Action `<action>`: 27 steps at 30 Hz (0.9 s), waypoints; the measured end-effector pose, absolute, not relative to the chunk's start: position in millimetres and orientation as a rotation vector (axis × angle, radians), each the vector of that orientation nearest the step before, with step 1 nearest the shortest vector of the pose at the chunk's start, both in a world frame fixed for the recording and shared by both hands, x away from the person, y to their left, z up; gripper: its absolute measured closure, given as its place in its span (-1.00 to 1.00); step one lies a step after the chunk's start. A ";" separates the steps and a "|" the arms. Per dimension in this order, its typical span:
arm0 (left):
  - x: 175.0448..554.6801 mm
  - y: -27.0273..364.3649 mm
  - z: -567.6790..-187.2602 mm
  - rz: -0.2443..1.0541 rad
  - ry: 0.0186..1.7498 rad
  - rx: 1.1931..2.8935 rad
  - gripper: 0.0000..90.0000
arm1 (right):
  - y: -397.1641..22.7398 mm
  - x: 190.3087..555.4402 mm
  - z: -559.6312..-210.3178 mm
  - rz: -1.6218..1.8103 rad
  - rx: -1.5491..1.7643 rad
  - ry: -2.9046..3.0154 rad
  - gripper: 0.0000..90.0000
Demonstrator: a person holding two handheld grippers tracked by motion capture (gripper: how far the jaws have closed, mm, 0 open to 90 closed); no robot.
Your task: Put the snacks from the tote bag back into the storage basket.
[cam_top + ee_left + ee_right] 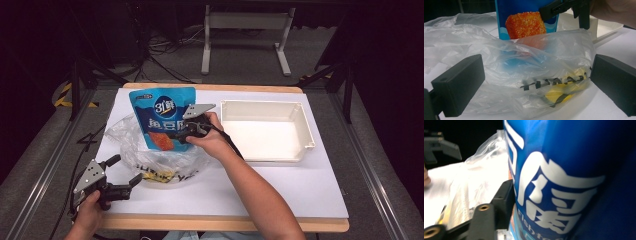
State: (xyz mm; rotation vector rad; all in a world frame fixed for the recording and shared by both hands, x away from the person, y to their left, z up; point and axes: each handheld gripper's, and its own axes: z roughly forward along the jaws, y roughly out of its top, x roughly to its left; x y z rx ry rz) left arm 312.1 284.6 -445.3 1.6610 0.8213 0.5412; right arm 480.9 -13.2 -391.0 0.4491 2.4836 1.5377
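Right now your right tool is clenched on the blue snack pouch, gripping its right edge about halfway up and holding it upright with its lower end down inside the clear plastic bag. In the right gripper view one black jaw presses flat against the pouch's blue face with its white lettering. Your right hand wraps the tool from the right, the forearm running diagonally from the near edge of the counter up to the middle, the grey plate on top facing the far side.

Your left tool sits released at the near left corner, jaws spread wide and pointing right toward the bag, touching nothing. Your left hand grips it from below at the counter's near edge. In the left gripper view the crumpled bag lies between and beyond the two open jaws, black lettering and something yellow showing through the plastic.

Right of the pouch, a white tray rests on the counter.
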 end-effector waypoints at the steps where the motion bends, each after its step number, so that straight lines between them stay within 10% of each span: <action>1: 312.1 284.5 -445.3 0.541 0.823 1.660 -1.00 | -13.0 480.1 -390.7 1.527 0.432 2.486 0.05; 27: 311.7 285.5 -444.9 0.540 0.827 1.661 -1.00 | -10.8 478.7 -381.3 1.502 0.447 2.492 0.22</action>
